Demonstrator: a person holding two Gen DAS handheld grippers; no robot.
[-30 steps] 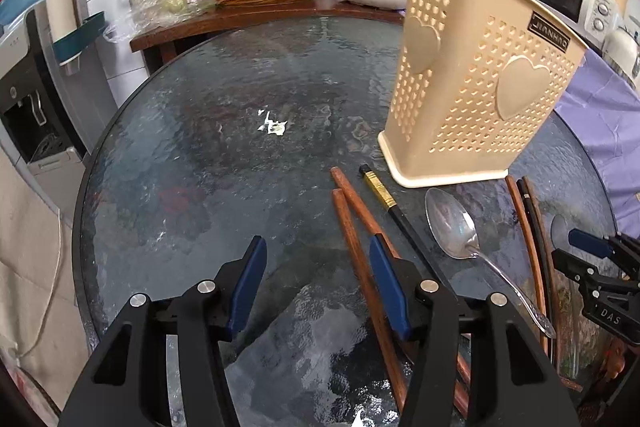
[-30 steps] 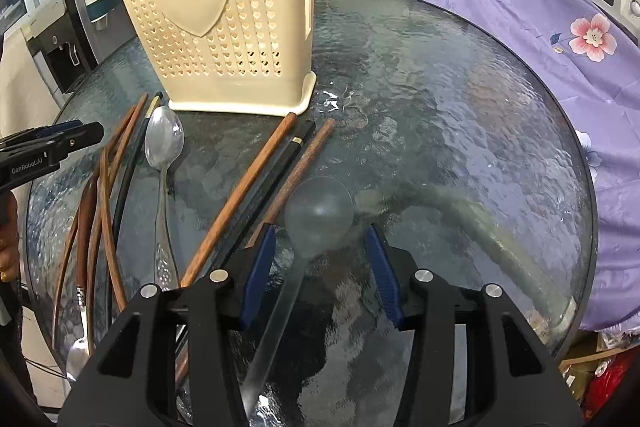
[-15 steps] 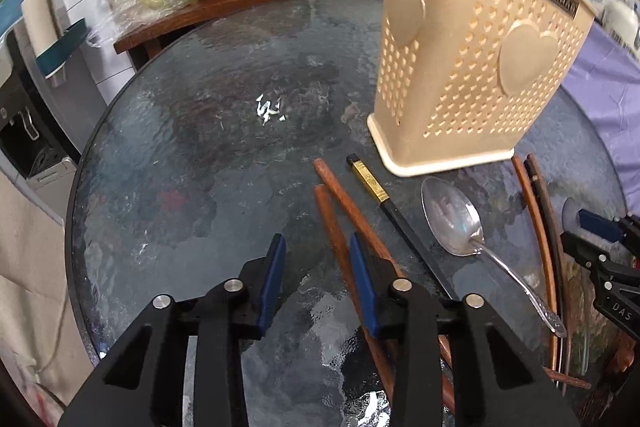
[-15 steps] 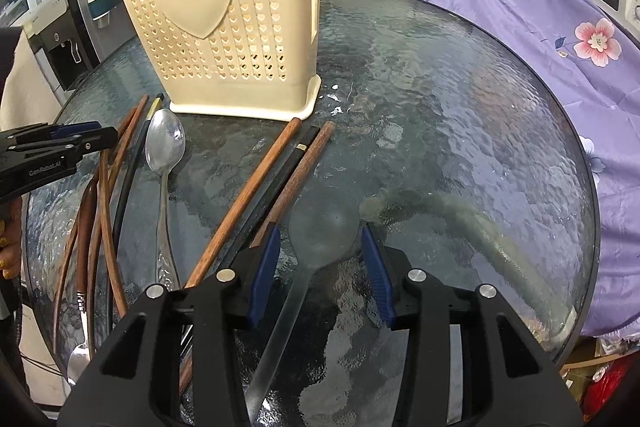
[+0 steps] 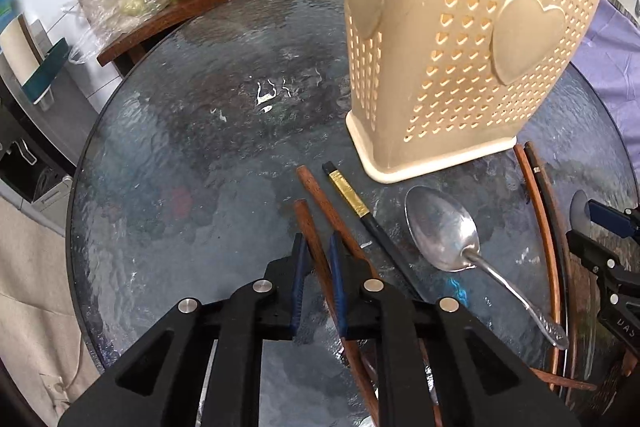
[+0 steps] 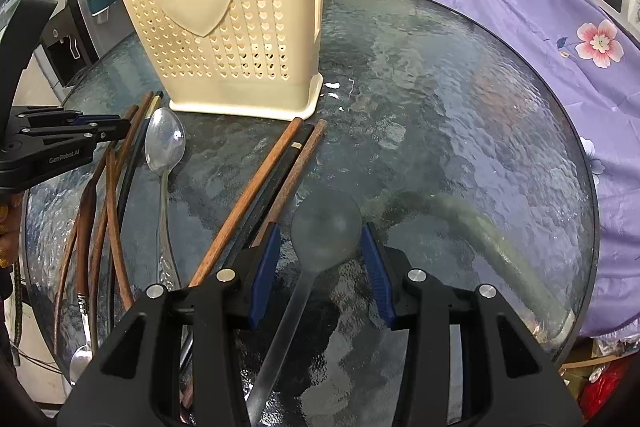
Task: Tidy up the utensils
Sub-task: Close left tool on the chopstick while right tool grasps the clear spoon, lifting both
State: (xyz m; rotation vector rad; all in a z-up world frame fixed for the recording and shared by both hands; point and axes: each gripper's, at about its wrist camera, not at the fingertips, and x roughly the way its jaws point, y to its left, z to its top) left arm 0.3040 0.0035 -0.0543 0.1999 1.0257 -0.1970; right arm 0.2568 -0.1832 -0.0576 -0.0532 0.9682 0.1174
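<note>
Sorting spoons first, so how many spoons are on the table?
3: a metal spoon before the basket, a translucent spoon inside the open right gripper, and a wooden-handled one at the left edge of the table. More may be hidden.

Your left gripper (image 5: 318, 255) is pinching a brown wooden chopstick (image 5: 316, 247) lying on the round glass table (image 5: 180, 155), its blue pads having just been closing on the stick. A second brown chopstick (image 5: 332, 211) and a black, gold-banded chopstick (image 5: 360, 211) are lying just beside it. A metal spoon (image 5: 444, 231) is resting before the cream heart-patterned utensil holder (image 5: 460, 47), while your right gripper (image 5: 600, 227) is waiting at the frame's right edge.
</note>
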